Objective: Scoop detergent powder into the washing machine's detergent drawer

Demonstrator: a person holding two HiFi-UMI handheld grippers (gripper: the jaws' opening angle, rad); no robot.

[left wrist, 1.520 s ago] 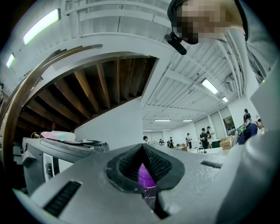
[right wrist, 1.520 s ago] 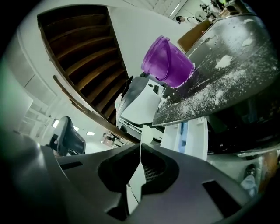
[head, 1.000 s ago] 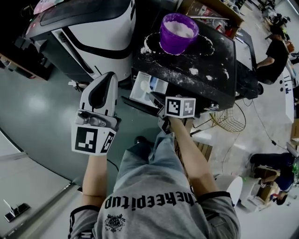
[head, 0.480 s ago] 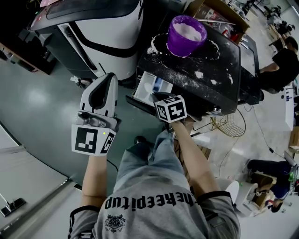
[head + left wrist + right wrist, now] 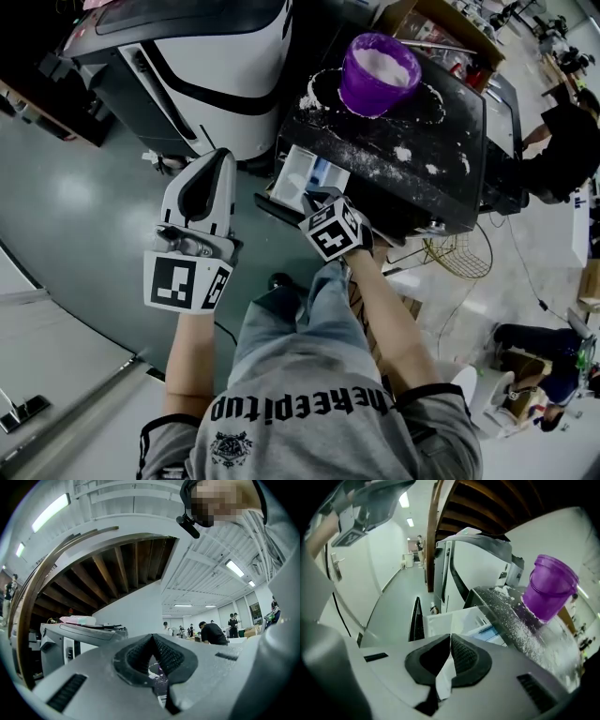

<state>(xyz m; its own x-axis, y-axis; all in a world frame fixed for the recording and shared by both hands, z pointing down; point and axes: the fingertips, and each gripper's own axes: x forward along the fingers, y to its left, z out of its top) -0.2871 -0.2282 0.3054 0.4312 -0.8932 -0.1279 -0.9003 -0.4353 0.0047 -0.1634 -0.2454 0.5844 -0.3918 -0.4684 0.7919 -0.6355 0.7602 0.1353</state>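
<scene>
At the far left lies the grey floor (image 5: 84, 206), and over it we hold the left gripper (image 5: 217, 159), well apart from the machines and pointing up toward a white appliance (image 5: 225, 84). Its fingers (image 5: 171, 656) are closed, the tips touching, and they hold nothing; only a sliver of the room shows through the gap behind the tips. To its right stands the washing machine (image 5: 412, 178), its black top strewn with spilled white powder (image 5: 403, 153). The drawer (image 5: 298, 173) sticks out of the front at the machine's left corner, white with a blue part inside. We hold the right gripper (image 5: 450, 638) just at the drawer's front edge, with its marker cube tilted. Its fingers (image 5: 461, 656) are also closed tip to tip. A white strip shows in the gap behind the tips, and we cannot tell what it is. Farther back on the machine's top sits a purple bucket (image 5: 378, 84), upright and filled with white powder. At the right, below the machine, a gold wire basket (image 5: 459, 248) stands on the floor.
</scene>
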